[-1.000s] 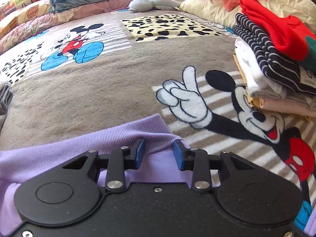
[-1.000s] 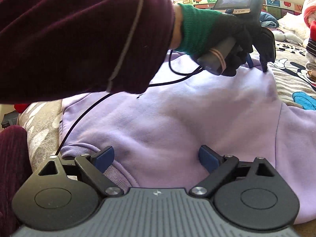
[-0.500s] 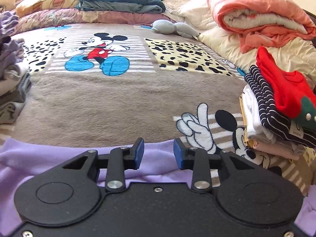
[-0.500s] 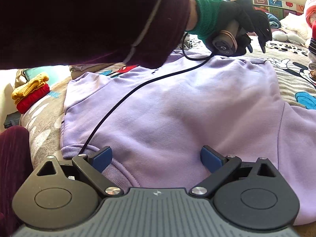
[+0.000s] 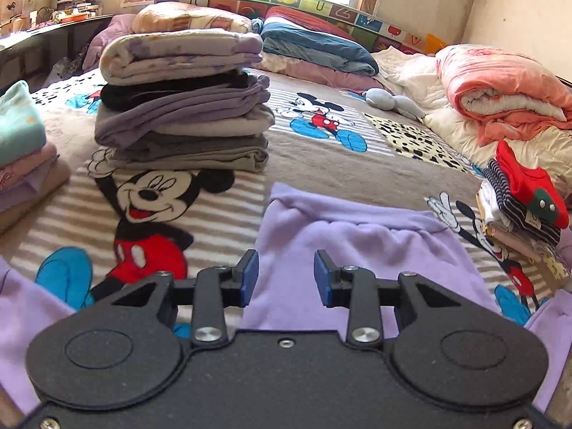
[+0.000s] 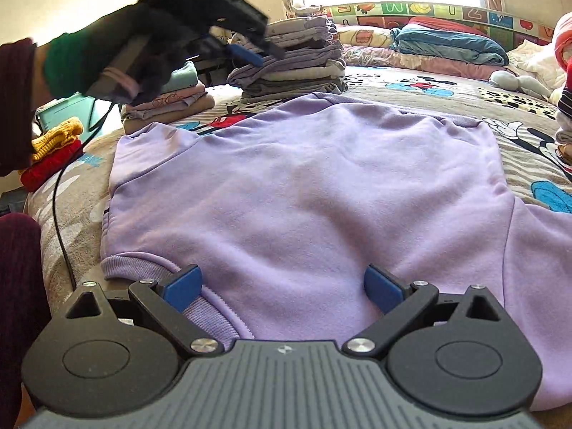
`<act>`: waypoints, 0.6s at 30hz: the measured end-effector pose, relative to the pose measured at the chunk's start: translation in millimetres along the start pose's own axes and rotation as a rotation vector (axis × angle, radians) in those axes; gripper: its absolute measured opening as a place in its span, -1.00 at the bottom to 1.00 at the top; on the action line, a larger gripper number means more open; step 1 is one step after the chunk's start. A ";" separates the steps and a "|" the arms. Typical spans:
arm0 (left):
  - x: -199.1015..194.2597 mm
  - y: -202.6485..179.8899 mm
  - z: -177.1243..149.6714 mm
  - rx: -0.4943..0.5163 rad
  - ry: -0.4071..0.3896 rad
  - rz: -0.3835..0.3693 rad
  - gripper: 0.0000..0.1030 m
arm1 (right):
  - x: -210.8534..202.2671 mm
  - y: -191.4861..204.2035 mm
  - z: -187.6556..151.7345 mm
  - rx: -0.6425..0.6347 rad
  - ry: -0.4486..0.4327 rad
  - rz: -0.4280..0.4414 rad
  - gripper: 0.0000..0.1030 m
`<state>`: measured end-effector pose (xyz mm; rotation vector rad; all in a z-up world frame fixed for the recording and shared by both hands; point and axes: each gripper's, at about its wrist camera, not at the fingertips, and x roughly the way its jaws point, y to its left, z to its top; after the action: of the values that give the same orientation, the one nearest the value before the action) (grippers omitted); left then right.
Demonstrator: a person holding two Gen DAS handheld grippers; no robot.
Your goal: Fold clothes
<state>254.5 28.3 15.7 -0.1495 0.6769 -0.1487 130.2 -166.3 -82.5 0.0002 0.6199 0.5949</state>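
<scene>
since spread flat on the mickey blanket [image 6: 536, 114], lilac sweatshirt [image 6: 304, 186] looks soft, light, floppy fleece; better pinched at ribbed cuff or hem. right gripper [image 6: 282, 286] wide apart over it, empty. farther, left gripper [image 5: 282, 279] partly apart, grasping nothing. beyond, folded stack [image 5: 182, 107].

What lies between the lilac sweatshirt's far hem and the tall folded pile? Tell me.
In the left wrist view, only bare Mickey Mouse blanket lies between the lilac sweatshirt and the tall folded pile; nothing else sits there.
</scene>
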 end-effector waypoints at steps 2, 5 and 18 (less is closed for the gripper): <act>-1.2 1.5 -11.3 0.026 0.019 0.002 -0.38 | -0.8 2.0 -0.7 -0.007 -0.001 -0.013 0.90; 7.2 -1.3 -19.2 0.062 0.026 -0.003 -0.38 | -0.6 4.3 -1.7 -0.014 -0.003 -0.029 0.90; 131.7 -13.1 45.8 -0.100 0.054 -0.031 -0.38 | -6.2 -4.6 -14.9 0.029 -0.106 0.005 0.90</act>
<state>383.6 -4.7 -27.1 -0.2531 0.7361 -0.1487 120.5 -176.0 -92.1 0.0601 0.5257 0.5869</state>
